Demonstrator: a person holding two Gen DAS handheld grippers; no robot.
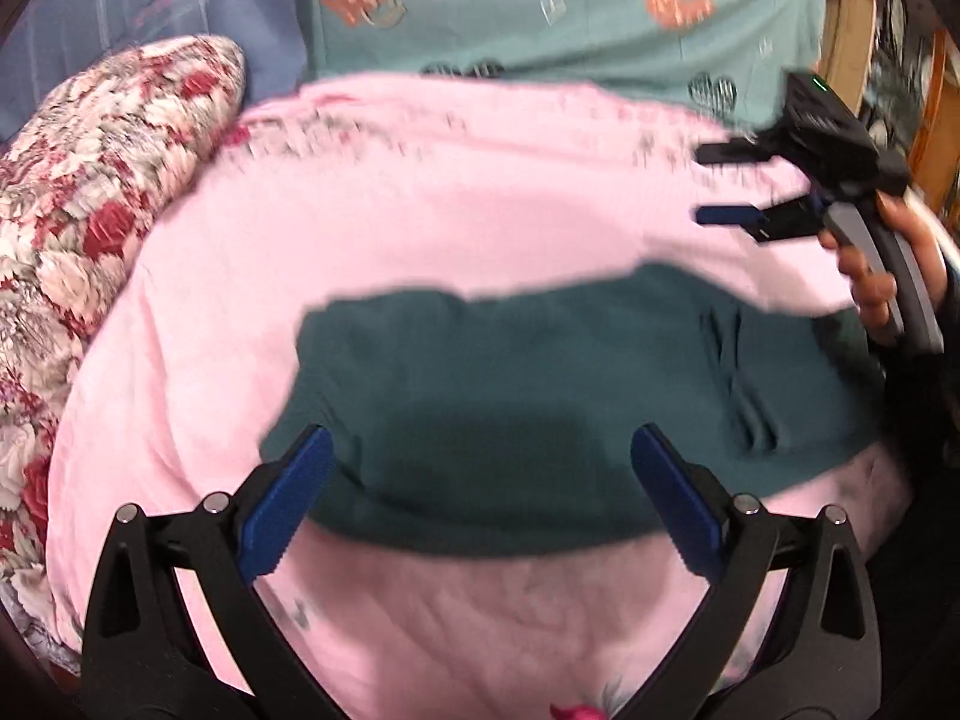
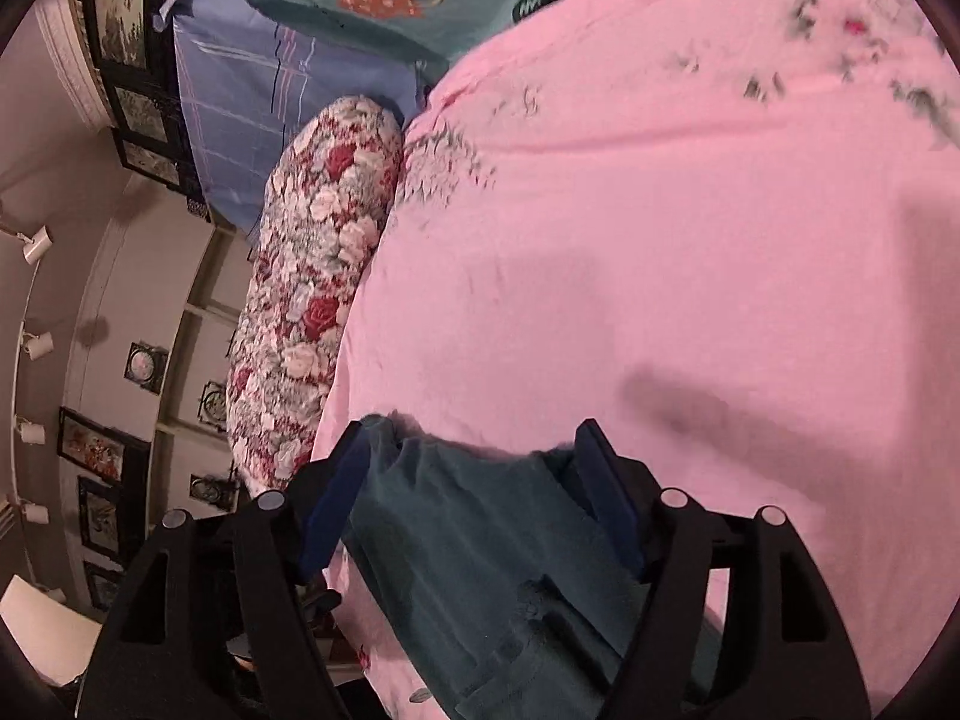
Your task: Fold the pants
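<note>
Dark teal pants (image 1: 510, 360) lie folded flat in a broad band across a pink bed cover (image 1: 420, 192). My left gripper (image 1: 489, 480) hovers over their near edge, blue pads spread wide and empty. At the upper right a hand (image 1: 870, 288) holds my right gripper (image 1: 705, 185) above the cover just beyond the pants' far right end, open with nothing between its fingers. In the right wrist view the pants (image 2: 480, 540) show beneath and between the right gripper's (image 2: 474, 438) spread fingers, but the pads do not press on the cloth.
A floral bolster (image 1: 90, 210) (image 2: 318, 300) lies along the cover's left edge. A teal pillow with hearts (image 1: 540, 12) and a blue plaid pillow (image 2: 258, 108) sit at the head. Wooden furniture (image 1: 852, 18) stands far right; a wall with framed pictures (image 2: 102, 456) is beyond the bed.
</note>
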